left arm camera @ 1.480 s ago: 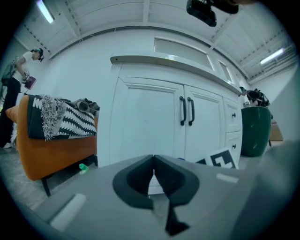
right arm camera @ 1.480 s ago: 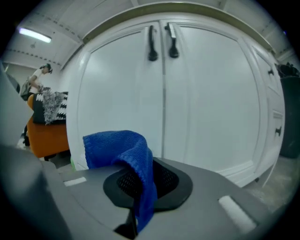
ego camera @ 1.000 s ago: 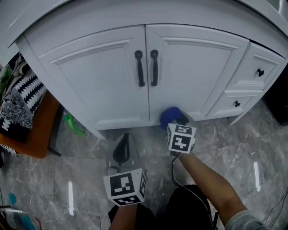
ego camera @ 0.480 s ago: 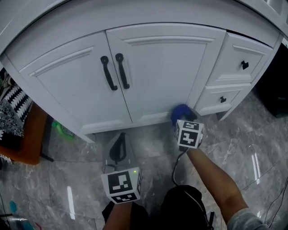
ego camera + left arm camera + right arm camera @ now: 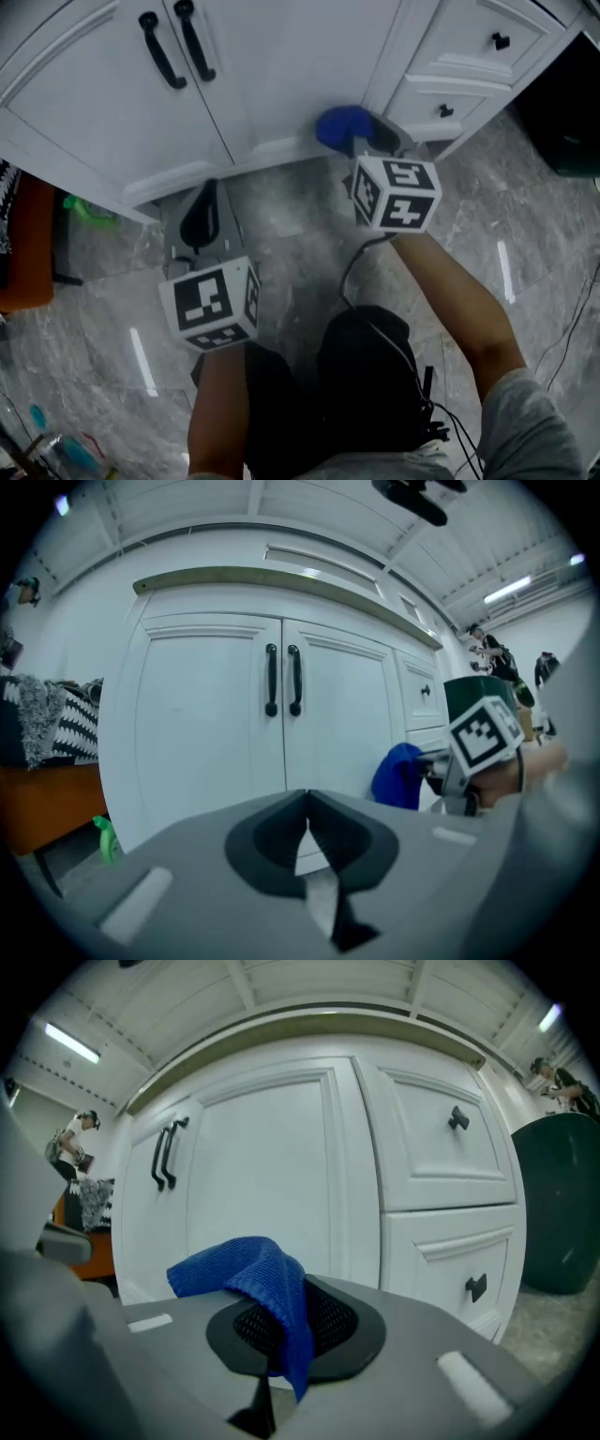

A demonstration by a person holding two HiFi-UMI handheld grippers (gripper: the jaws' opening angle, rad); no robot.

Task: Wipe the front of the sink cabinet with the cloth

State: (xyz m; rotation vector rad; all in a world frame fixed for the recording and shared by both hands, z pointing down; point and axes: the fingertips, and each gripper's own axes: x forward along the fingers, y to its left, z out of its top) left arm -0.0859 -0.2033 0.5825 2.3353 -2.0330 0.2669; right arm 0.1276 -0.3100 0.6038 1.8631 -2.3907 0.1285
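Observation:
The white sink cabinet [image 5: 281, 66] has two doors with black handles [image 5: 176, 42] and two small drawers [image 5: 469, 56] on its right. My right gripper [image 5: 361, 145] is shut on a blue cloth [image 5: 342, 127] low at the foot of the right door, close to the cabinet front; whether the cloth touches it cannot be told. In the right gripper view the blue cloth [image 5: 258, 1288] drapes from between the jaws, with the cabinet [image 5: 281, 1176] just ahead. My left gripper [image 5: 202, 211] hangs shut and empty above the floor, short of the left door [image 5: 206, 724].
Grey marble floor [image 5: 300, 244] lies under both grippers. An orange seat [image 5: 23, 244] and a green bottle [image 5: 84, 208] stand at the left of the cabinet. A dark green bin [image 5: 562, 1204] sits to the right of the drawers. A black cable [image 5: 352, 272] trails from the right gripper.
The view has dropped and shifted, so the cabinet now sits higher and further left. The right gripper stays with the cloth along the cabinet's bottom rail. The left gripper stays off the cabinet.

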